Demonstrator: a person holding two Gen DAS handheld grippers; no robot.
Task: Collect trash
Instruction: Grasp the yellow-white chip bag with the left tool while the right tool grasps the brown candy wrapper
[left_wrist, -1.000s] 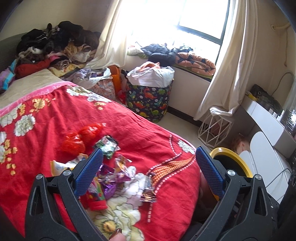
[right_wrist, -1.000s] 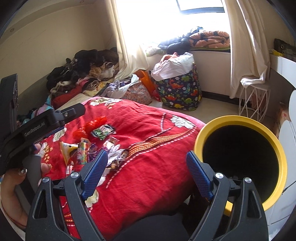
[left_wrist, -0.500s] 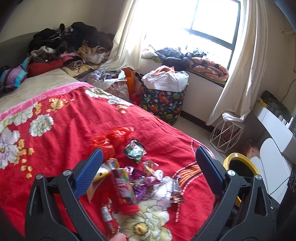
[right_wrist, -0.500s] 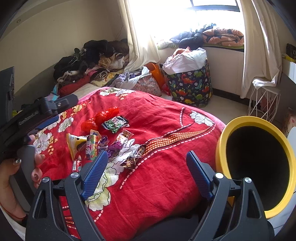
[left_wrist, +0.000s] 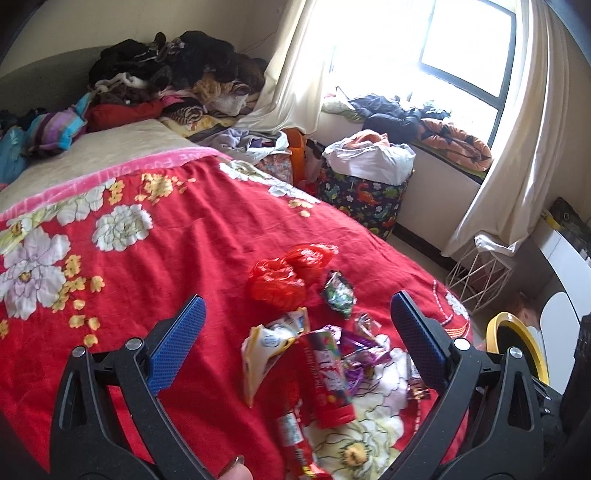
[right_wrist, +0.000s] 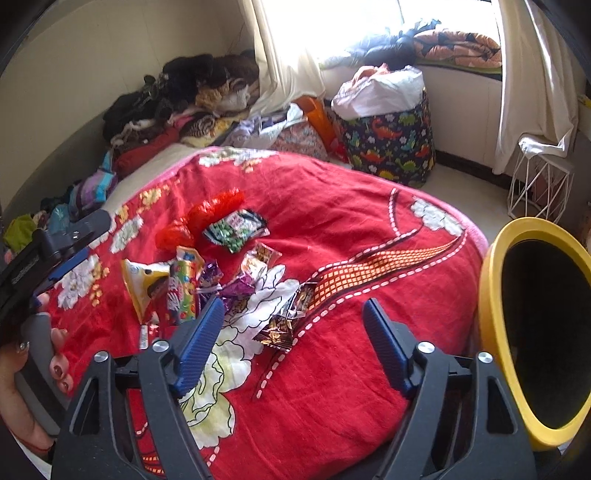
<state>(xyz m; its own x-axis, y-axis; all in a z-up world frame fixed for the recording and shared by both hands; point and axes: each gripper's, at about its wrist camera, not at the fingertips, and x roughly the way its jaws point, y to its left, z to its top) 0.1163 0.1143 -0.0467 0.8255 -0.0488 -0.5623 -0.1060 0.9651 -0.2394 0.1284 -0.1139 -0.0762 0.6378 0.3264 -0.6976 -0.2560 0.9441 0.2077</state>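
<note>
Picking up the trash comes next, and it lies in a little heap on the red bed cover (right_wrist: 332, 369). The red tube (left_wrist: 327, 373) sits in the middle of the heap. Just beside the tube on the near-left is a yellow and white packet (left_wrist: 264, 347). Past the tube, toward the window, lie a green wrapper (left_wrist: 339, 293) and a crumpled red bag (left_wrist: 284, 275). Purple wrappers (left_wrist: 360, 356) touch the tube on its other side. A shiny brown wrapper (right_wrist: 288, 317) lies apart from the tube, closer to the yellow bin (right_wrist: 495, 325), which stands beside the bed.

The left hand-held gripper (left_wrist: 295, 347) hangs above the tube, spread wide, holding nothing. The right hand-held gripper (right_wrist: 291, 347) is also spread wide and empty, right over the shiny brown wrapper.

I think the best way is one piece at a time. Come straight down, put one finger on each side, then squeeze gently. Thin wrappers may slip, so pinch a puffy fold. Try not to grab the soft cover too.
</note>
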